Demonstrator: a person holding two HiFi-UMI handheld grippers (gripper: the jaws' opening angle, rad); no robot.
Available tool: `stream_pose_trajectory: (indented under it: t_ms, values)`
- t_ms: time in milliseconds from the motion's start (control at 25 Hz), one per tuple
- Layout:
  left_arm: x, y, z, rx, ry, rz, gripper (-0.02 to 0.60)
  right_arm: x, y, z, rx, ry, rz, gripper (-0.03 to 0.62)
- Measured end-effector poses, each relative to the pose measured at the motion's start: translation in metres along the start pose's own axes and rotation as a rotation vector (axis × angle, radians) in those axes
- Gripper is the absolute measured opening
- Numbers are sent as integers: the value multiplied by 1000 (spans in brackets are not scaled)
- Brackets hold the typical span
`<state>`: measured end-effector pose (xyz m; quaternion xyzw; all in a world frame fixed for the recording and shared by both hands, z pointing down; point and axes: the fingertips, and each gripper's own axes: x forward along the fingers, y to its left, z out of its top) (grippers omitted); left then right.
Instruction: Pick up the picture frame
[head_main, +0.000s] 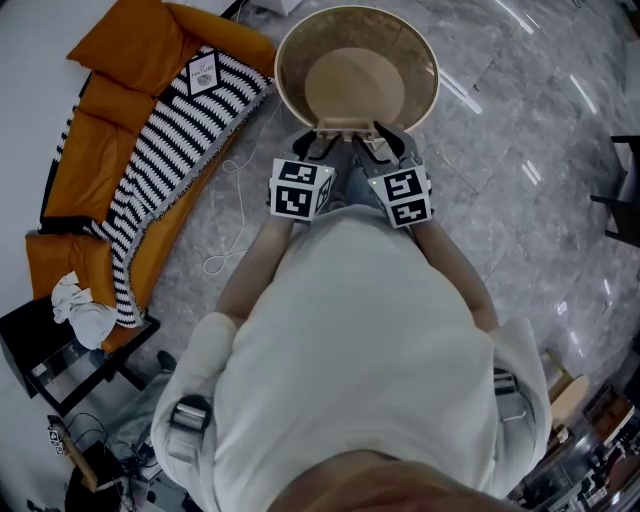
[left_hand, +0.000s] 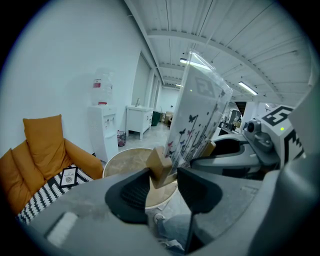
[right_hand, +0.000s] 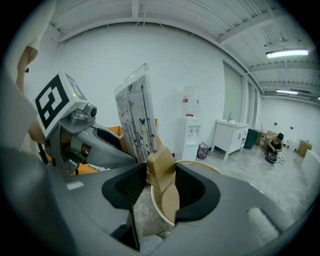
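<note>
The picture frame (left_hand: 200, 120) is a clear panel printed with butterflies and stems, standing upright on pale wooden feet (left_hand: 160, 167). It is held in the air in front of the person, over the near rim of a round beige table (head_main: 290, 50). My left gripper (left_hand: 162, 187) is shut on one wooden foot. My right gripper (right_hand: 160, 187) is shut on the other foot (right_hand: 162, 172), with the panel (right_hand: 135, 120) rising to its left. In the head view both grippers (head_main: 325, 140) (head_main: 385, 140) sit side by side with the frame (head_main: 345, 126) edge-on between them.
An orange sofa (head_main: 110, 110) with a black-and-white striped blanket (head_main: 160, 150) lies to the left, and a black side table (head_main: 60, 360) stands below it. A white cable (head_main: 235, 210) trails on the grey floor. A water dispenser (left_hand: 102, 125) and a white cabinet (left_hand: 137, 117) stand by the far wall.
</note>
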<state>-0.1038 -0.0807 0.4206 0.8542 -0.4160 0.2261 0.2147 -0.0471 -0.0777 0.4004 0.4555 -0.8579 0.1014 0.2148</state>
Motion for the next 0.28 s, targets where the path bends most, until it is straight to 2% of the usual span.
stream_pose_trajectory:
  t_ms: [280]
  values:
    - [4,3,1,-2,-3,-1,172,5,-2,0,-3,1,1,179]
